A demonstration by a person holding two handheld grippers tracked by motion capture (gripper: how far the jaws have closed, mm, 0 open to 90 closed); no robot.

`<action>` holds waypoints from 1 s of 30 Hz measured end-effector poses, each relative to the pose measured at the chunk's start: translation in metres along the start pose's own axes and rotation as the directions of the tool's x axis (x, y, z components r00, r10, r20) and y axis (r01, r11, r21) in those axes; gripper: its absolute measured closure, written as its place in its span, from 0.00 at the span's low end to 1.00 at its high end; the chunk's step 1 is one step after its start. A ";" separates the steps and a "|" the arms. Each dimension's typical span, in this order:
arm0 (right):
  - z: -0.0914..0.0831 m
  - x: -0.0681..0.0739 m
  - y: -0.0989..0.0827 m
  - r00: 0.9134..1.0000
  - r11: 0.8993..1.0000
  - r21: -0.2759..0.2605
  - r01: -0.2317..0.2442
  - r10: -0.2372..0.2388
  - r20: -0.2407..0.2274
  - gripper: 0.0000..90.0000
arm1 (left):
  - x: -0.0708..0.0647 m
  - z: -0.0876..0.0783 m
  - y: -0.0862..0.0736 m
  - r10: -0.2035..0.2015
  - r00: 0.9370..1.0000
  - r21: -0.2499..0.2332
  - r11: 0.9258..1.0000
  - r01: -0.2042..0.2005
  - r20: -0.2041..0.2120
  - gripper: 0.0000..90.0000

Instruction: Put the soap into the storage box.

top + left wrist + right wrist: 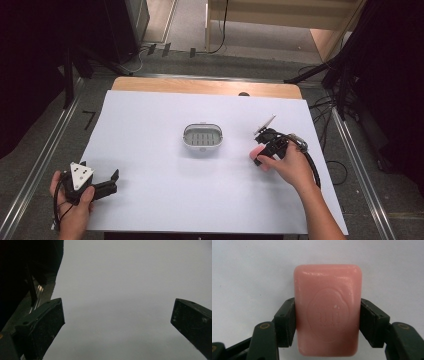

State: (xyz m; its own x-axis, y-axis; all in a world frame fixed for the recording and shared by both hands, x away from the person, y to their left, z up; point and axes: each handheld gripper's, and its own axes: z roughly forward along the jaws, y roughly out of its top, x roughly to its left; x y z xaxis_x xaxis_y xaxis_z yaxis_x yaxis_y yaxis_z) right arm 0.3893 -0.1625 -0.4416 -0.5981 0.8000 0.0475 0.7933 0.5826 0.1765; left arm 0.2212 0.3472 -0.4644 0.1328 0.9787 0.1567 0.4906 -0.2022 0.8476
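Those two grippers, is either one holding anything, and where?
The right gripper clamps the pink soap by its two long sides. The left gripper is open, holding nothing.

1. White sheet (150, 165) is lying wide open between the left gripper (111, 181) and the soap dish (202, 136).
2. Dish is sitting mid-table, alone.
3. Right gripper (257, 156) is clamping the pink soap (328, 310), bare sheet lying between it and the dish.

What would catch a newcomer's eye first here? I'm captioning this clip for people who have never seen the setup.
The pink soap bar, clamped between the jaws of the right gripper at the right of the white table. Next, the slotted soap dish alone mid-table. The left gripper rests open at the near left corner.
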 end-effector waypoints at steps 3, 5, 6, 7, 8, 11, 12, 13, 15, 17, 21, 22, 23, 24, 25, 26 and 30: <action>0.000 0.001 0.000 1.000 1.000 -0.002 -0.001 0.001 0.008 0.43 | 0.000 0.000 0.000 0.000 1.000 -0.001 1.000 0.000 0.001 0.00; 0.000 0.001 0.001 1.000 1.000 0.005 0.003 -0.003 0.011 0.43 | 0.000 0.000 0.000 -0.001 1.000 -0.003 1.000 0.001 0.001 0.00; 0.000 0.001 0.001 1.000 1.000 0.006 0.006 -0.006 0.012 0.43 | 0.000 0.000 0.000 -0.001 1.000 -0.003 1.000 0.001 0.001 0.00; 0.000 0.001 0.002 1.000 1.000 0.005 0.010 -0.010 0.012 0.43 | 0.000 0.000 0.000 -0.001 1.000 -0.002 1.000 0.001 0.002 0.00; -0.001 0.001 0.002 1.000 1.000 0.000 0.004 -0.004 0.011 0.43 | 0.000 0.000 0.000 -0.002 1.000 -0.002 1.000 0.002 0.002 0.00; -0.005 0.001 0.002 1.000 1.000 -0.009 0.022 -0.022 0.002 0.43 | 0.000 0.000 0.000 0.000 1.000 0.000 1.000 0.000 0.003 0.00; -0.007 0.001 0.003 0.999 0.999 -0.011 0.034 -0.034 0.003 0.43 | 0.000 0.000 0.000 -0.001 1.000 0.000 1.000 0.001 0.002 0.00; -0.009 0.002 0.004 0.999 0.999 -0.009 0.036 -0.036 0.002 0.43 | 0.000 0.000 0.000 0.000 1.000 0.000 1.000 0.000 0.002 0.00; -0.014 0.004 0.006 0.998 0.998 -0.009 0.064 -0.064 0.013 0.43 | 0.000 0.000 0.000 0.000 1.000 0.000 1.000 0.000 0.002 0.00; -0.019 0.006 0.008 0.996 0.996 -0.016 0.085 -0.085 0.024 0.43 | 0.000 0.000 0.000 -0.001 1.000 0.000 1.000 0.001 0.002 0.00; -0.027 0.007 0.013 0.993 0.993 -0.037 0.113 -0.113 0.023 0.43 | 0.000 0.000 0.000 -0.003 1.000 -0.001 1.000 0.003 0.001 0.00; -0.027 0.007 0.013 0.993 0.993 -0.037 0.113 -0.113 0.023 0.43 | 0.000 0.000 0.000 -0.003 1.000 -0.001 1.000 0.003 0.001 0.00; -0.031 0.009 0.017 0.990 0.989 -0.047 0.138 -0.137 0.030 0.43 | 0.000 0.000 0.000 -0.003 1.000 -0.001 1.000 0.003 0.002 0.00; -0.032 0.009 0.018 0.988 0.987 -0.049 0.153 -0.152 0.032 0.43 | 0.000 0.000 0.000 -0.004 1.000 0.000 1.000 0.004 0.002 0.00; -0.034 0.010 0.020 0.987 0.986 -0.048 0.157 -0.155 0.032 0.43 | 0.000 0.000 0.000 -0.004 1.000 0.000 1.000 0.004 0.002 0.00; -0.036 0.012 0.022 0.985 0.984 -0.050 0.173 -0.172 0.035 0.43 | 0.001 0.000 0.000 -0.004 1.000 -0.001 1.000 0.004 0.002 0.00; -0.041 0.016 0.030 0.979 0.976 -0.066 0.206 -0.205 0.020 0.43 | 0.001 0.000 0.000 -0.005 1.000 0.000 1.000 0.005 0.003 0.00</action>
State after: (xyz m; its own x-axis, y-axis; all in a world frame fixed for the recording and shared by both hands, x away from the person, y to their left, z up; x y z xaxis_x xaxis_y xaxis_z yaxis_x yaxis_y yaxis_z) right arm 0.3988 -0.1382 -0.3957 -0.7454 0.6665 -0.0094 0.6442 0.7240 0.2468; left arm 0.2213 0.3478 -0.4643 0.1326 0.9795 0.1514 0.4912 -0.1976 0.8484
